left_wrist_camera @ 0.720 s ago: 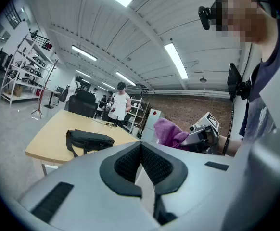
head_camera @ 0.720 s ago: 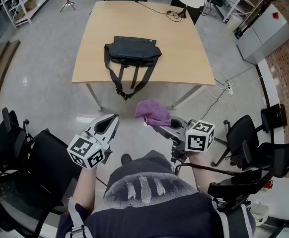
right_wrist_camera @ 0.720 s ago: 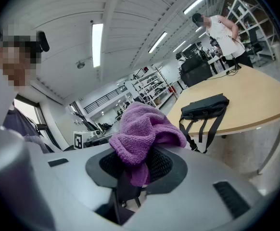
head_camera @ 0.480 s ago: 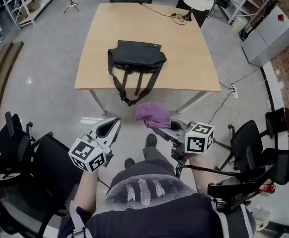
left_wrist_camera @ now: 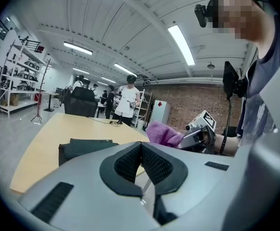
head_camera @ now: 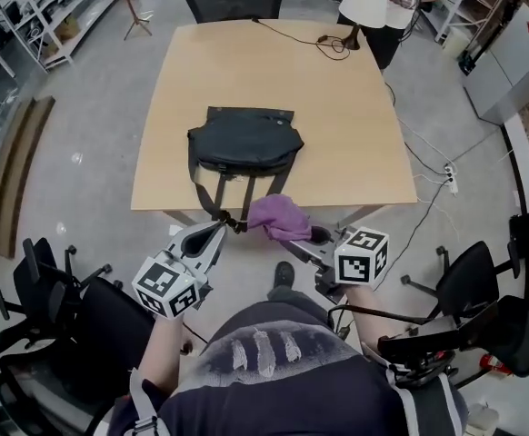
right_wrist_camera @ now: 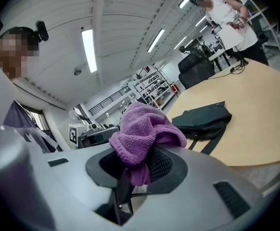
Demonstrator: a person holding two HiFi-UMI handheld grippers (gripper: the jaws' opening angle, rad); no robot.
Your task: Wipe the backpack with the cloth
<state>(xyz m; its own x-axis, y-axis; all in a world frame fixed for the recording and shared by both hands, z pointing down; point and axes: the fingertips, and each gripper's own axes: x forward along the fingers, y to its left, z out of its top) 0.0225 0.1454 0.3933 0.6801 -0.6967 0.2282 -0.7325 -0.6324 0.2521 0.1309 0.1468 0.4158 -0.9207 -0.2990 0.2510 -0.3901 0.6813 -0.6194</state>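
Purple cloth [right_wrist_camera: 142,131] — right hand-held gripper [right_wrist_camera: 139,170]

Backpack [head_camera: 246,143]: black, soft, lying flat on tabletop [head_camera: 337,107] near its front edge; two straps hang over that edge.
Cloth [head_camera: 280,218]: purple knit, bunched, clamped in right hand-held gripper [head_camera: 290,236], just beside the dangling straps.
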